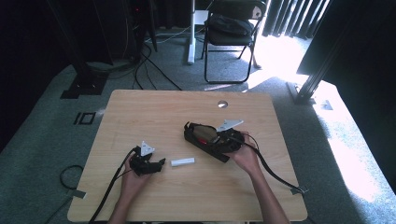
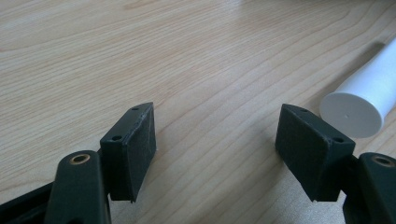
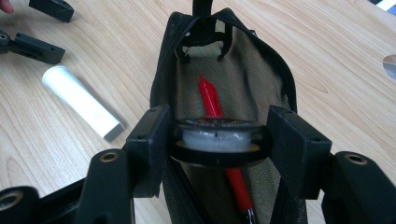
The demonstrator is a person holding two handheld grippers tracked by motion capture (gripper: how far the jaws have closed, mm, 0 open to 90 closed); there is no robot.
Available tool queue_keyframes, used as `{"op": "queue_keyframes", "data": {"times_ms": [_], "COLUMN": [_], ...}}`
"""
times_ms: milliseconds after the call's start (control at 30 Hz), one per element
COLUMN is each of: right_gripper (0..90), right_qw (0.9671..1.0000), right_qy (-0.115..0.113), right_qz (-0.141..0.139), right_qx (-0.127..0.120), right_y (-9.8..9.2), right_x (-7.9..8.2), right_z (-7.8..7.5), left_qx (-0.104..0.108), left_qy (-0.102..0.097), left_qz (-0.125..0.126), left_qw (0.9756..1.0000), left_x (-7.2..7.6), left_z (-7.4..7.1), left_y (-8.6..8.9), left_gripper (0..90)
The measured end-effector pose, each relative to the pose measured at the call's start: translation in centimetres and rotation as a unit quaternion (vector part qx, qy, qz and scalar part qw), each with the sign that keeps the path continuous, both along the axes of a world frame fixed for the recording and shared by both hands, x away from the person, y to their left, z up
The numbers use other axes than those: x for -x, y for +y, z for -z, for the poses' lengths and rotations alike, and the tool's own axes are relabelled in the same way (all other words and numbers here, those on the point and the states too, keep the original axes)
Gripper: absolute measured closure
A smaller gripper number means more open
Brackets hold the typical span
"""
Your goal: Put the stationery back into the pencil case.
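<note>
The right hand-held gripper (image 3: 212, 140) has its jaws closed on a round, flat, black-rimmed disc with a white face (image 3: 218, 142), perhaps a small tape roll or compact, and holds it right over the open mouth of a black zip pouch (image 3: 275, 74) that lies on the desk (image 1: 154, 107). Inside the pouch, under the disc, lies a red pen (image 3: 210, 100). The left hand-held gripper (image 2: 215, 140) rests low over the desk, to the pouch's left, with its jaws about half open and nothing between them; a white tube (image 2: 369, 95) lies just beyond its right-hand jaw, between it and the pouch. The main risk, as I judge it, is that the disc sits wider than the pouch's slack opening: if released now, it may catch on the zip edge and roll off onto the desk. Nothing steadies the pouch, so a push could slide it.
</note>
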State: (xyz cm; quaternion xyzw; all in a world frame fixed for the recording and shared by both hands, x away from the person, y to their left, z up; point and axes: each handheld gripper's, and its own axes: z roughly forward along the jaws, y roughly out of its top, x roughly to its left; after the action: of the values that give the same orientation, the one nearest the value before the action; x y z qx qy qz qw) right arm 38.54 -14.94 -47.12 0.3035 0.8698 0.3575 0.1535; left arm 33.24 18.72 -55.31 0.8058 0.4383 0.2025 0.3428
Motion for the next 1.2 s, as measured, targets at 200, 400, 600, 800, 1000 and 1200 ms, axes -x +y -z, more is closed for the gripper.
{"op": "queue_keyframes", "data": {"times_ms": [200,400,600,800,1000,1200], "right_gripper": [40.3,39.8,40.2,41.8,43.3,43.2], "right_qw": [1.0,1.0,1.0,0.9999,0.999,0.9984], "right_qy": [0.006,0.005,0.004,-0.011,-0.035,-0.043], "right_qz": [0.001,-0.002,-0.003,-0.01,-0.022,-0.032], "right_qx": [0.004,0.003,0.002,-0.006,-0.015,-0.02], "right_y": [0.0,-0.1,0.0,0.0,-0.1,-0.1], "right_x": [0.0,0.1,0.2,1.0,2.3,3.2], "right_z": [0.0,-0.1,-0.1,-0.5,-1.3,-1.6], "left_qx": [0.001,0.0,0.0,0.001,0.002,0.002], "left_qy": [0.0,0.0,0.0,0.0,0.0,0.0], "left_qz": [0.0,0.0,0.0,-0.001,-0.001,0.0], "left_qw": [1.0,1.0,1.0,1.0,1.0,1.0], "left_x": [0.0,0.0,0.0,0.0,0.0,0.0], "left_z": [0.0,0.0,0.0,0.0,0.0,0.0], "left_y": [0.0,0.0,0.0,0.0,0.0,0.0], "left_gripper": [29.4,29.4,29.3,29.3,29.3,29.3]}}
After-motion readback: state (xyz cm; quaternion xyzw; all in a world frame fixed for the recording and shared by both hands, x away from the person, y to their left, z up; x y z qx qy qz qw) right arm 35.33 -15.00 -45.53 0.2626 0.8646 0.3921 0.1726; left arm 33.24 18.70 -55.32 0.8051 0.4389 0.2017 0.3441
